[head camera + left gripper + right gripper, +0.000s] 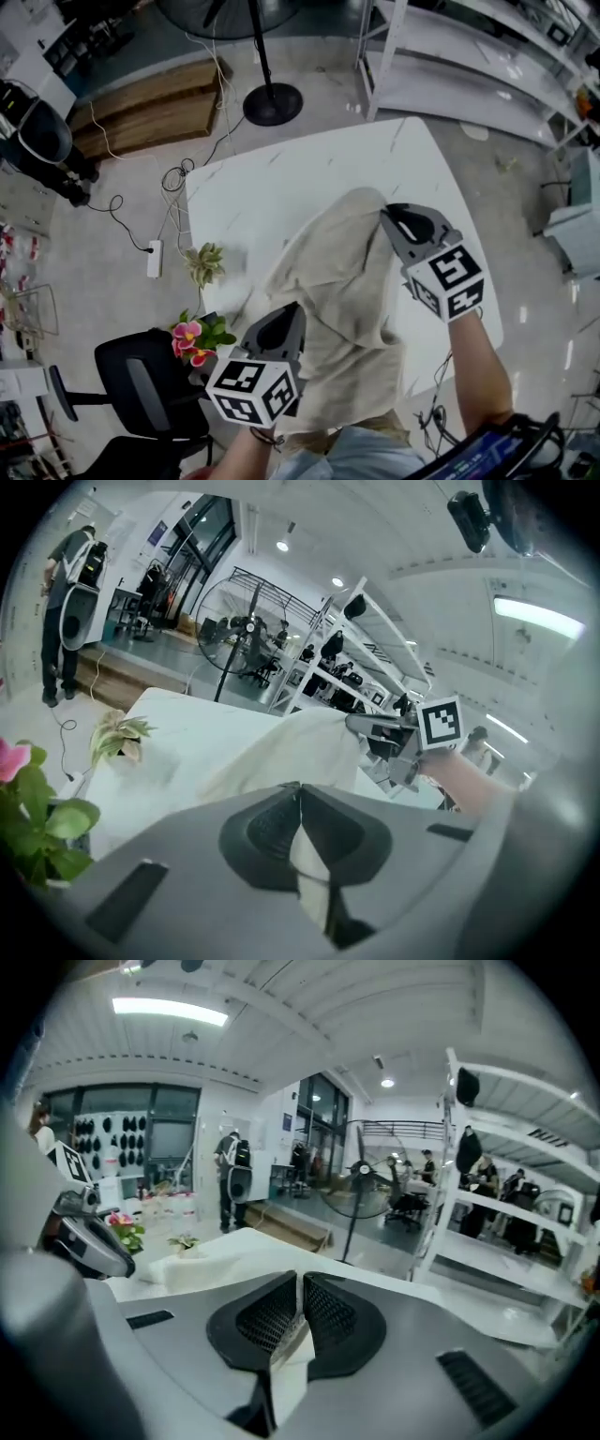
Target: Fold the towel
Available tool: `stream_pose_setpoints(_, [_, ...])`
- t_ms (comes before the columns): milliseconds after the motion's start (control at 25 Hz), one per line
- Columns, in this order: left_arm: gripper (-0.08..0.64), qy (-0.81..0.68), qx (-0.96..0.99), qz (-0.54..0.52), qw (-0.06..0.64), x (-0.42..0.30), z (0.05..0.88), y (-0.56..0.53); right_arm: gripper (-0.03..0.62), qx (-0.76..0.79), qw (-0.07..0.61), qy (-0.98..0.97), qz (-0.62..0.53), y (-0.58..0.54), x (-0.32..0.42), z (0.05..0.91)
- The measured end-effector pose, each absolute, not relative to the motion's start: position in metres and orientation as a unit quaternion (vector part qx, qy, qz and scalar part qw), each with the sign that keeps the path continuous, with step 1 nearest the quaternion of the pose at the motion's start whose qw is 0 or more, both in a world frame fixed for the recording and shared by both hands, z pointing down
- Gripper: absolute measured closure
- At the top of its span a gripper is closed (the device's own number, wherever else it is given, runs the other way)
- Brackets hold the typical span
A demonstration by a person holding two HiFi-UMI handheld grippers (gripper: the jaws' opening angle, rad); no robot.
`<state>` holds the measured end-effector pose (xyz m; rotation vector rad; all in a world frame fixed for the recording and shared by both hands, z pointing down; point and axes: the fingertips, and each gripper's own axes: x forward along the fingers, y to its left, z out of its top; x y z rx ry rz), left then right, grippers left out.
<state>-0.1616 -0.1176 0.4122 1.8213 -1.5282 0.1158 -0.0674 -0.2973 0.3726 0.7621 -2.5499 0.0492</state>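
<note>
Both tools have the beige cloth towel (337,300) up off the white marble-look tabletop (272,178). It's slung btw them, and its lower part droops over the near table edge twd the person.

At near-left the left gripper (292,317) is clenched on a towel edge. In the left gripper view the jaws meet w/ a sliver of pale cloth (309,860) nipped btw the pads. Farther off & to the right, the right gripper (388,216) is likewise clamped. The right gripper view shows a fold of cloth (289,1358) caught btw its ribbed pads.

Prob. reason for the two-point hold: the cloth can hang & pull flat, ready to be laid out square before a fold. The right pinch sits farther than the left, so the fabric runs slantwise w/ wrinkles.

A small pale-leaved pot plant (206,262) & pink flowers (190,339) sit by the table's left edge, apart from the towel. Any swing should prob. stay off them.
</note>
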Motion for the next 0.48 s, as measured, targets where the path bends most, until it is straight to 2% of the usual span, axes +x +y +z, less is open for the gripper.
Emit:
stream_pose_setpoints(160, [0.551, -0.594, 0.714, 0.066, 0.365, -0.153, 0.420, -0.130, 0.555, 0.347, 0.256, -0.902, 0.015, -0.328, -0.005, 0.382])
stream_pose_setpoints(320, [0.547, -0.601, 0.716, 0.092, 0.343, -0.157, 0.432, -0.154, 0.555, 0.360, 0.265, -0.894, 0.015, -0.333, 0.020, 0.396])
stream_pose_setpoints(400, [0.419, -0.590, 0.728, 0.118, 0.328, -0.155, 0.442, -0.168, 0.555, 0.358, 0.259, -0.897, 0.018, -0.333, 0.023, 0.396])
stream_pose_setpoints(480, [0.341, -0.572, 0.746, 0.145, 0.309, -0.148, 0.451, -0.179, 0.555, 0.353, 0.253, -0.900, 0.023, -0.333, 0.022, 0.396])
